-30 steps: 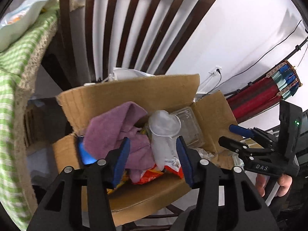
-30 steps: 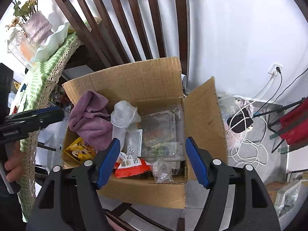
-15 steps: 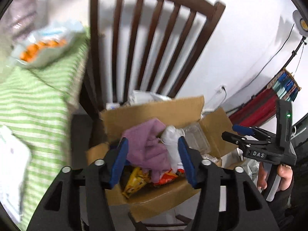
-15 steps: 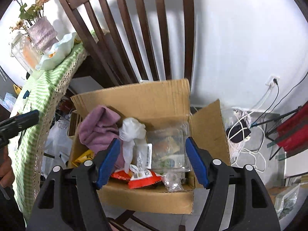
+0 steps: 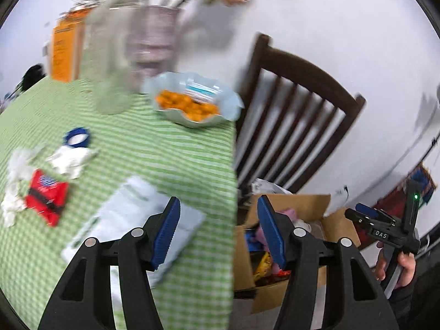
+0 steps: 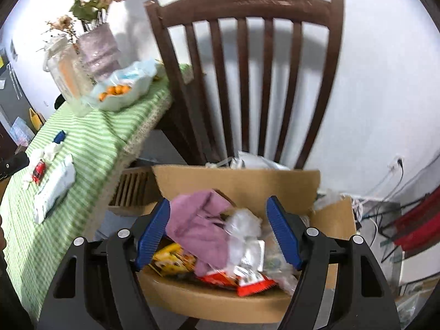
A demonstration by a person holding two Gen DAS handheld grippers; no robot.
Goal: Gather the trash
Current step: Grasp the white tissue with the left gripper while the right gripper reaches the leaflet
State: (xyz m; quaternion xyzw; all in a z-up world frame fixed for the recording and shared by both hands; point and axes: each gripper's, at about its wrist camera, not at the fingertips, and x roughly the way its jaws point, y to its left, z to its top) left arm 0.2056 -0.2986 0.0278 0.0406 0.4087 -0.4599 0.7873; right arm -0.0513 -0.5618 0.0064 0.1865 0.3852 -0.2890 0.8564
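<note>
Lower centre of left view: left gripper (image 5: 217, 231) swung from brown cardboard trash box (image 5: 297, 206) to green checked tablecloth (image 5: 165, 154), jaws empty, parted | red wrapper (image 5: 45, 196) left, uncollected | right gripper (image 6: 217, 233) over box, opening, empty.

A box (image 6: 236, 299) of trash sat on the chair (image 6: 244, 82) right of the table (image 5: 170, 165); on the table, a bowl (image 5: 192, 104) stood behind a wrapper (image 5: 45, 195).
</note>
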